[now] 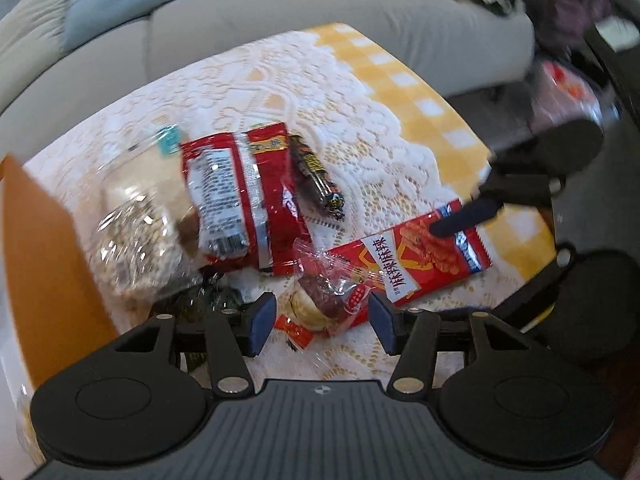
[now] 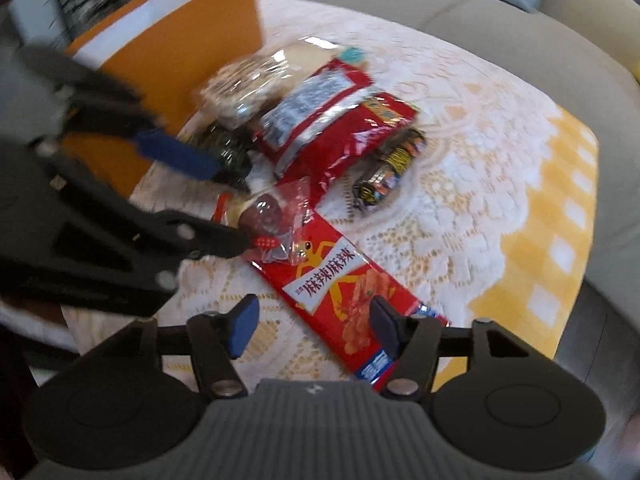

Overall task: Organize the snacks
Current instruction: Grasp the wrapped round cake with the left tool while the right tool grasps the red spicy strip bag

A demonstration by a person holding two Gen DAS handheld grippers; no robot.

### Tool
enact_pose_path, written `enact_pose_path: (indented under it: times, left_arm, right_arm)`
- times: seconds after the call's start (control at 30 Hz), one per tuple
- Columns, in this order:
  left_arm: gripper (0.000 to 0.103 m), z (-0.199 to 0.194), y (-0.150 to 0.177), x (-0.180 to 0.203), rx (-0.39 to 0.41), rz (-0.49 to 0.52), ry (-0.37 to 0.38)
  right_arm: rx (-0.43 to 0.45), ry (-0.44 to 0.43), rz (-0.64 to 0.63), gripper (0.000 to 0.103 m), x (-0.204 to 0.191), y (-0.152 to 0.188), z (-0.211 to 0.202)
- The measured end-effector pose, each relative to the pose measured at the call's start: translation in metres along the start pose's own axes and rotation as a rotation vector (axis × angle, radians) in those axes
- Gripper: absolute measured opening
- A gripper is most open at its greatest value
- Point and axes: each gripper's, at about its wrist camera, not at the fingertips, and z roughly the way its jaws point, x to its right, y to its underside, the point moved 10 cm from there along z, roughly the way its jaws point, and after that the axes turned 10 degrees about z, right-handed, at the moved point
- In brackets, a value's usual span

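While the left gripper hangs spread and empty over a small crinkly candy wrapper, the flat red spicy-snack packet lies just beside it.

From the right wrist, the right gripper straddles that packet, unclenched (light, slippery film; probably best pinched at an edge).

- Large snack bag taken as landmark, middle of the table.
- Clear bag: tucked partly under the landmark, on its box side.
- Box: past the clear bag, standing at the table edge.
- Small wrapped bar: just beside the landmark, opposite side.
- Flat packet: near the landmark, toward the cameras.
- Small clear packet: between landmark and flat packet, overlapping the flat packet's end.
- Sofa: behind the table.
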Motion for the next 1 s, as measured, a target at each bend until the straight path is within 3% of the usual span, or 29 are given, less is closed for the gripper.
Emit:
enact_pose_path:
  times: [0.13, 0.27, 0.53, 0.6, 0.73, 1.0]
  left_arm:
    - [0.065, 0.01, 0.001, 0.002, -0.03, 0.087, 0.046]
    - [0.065, 0.023, 0.006, 0.002, -0.06, 0.105, 0.072]
    - [0.065, 0.036, 0.004, -0.007, -0.05, -0.002, 0.125]
    - [0.064, 0.038, 0.004, -0.008, -0.045, -0.026, 0.127]
    - [0.048, 0.035, 0.003, -0.01, -0.026, -0.065, 0.121]
    - [0.046, 0.02, 0.008, -0.013, -0.02, -0.169, 0.103]
  right_arm:
    - [-0.024, 0.009, -0.135, 0.068, 0.008, -0.006, 0.008]
    - [-0.069, -0.024, -0.206, 0.07, 0.014, -0.006, 0.022]
    - [-0.06, -0.098, -0.163, 0.075, 0.023, -0.011, 0.028]
    - [-0.055, -0.077, -0.191, 0.071, 0.021, -0.009, 0.028]
    - [-0.045, -0.052, -0.263, 0.066, 0.011, -0.006, 0.023]
    - [-0.081, -0.022, -0.228, 0.051, 0.011, -0.006, 0.02]
